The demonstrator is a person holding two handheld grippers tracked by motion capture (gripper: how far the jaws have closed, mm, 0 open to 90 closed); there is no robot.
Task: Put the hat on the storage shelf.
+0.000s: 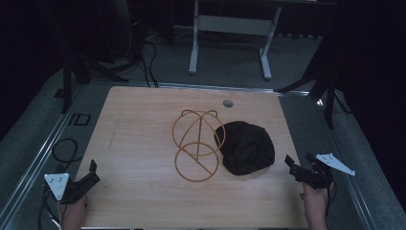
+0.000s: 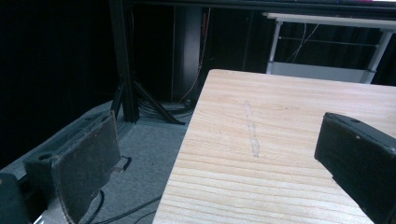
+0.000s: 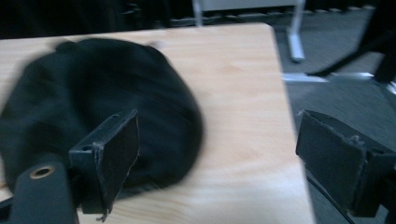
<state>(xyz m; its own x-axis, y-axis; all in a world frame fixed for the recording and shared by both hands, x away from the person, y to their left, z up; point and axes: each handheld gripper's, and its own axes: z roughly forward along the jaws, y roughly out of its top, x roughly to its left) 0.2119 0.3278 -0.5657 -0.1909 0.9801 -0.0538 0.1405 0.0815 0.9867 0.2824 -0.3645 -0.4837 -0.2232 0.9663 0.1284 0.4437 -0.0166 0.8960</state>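
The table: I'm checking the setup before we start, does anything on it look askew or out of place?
Nothing looks damaged or spilled. The wire hat stand lies tipped on its side mid-table, and the black cap sits crumpled against its right side instead of on it.

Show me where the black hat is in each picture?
High view: the black hat lies right of centre on the wooden table, beside the wire stand.
Right gripper view: it lies left of centre, behind the left jaw.
Left gripper view: table, no hat.
Shared landmark: the wooden table.
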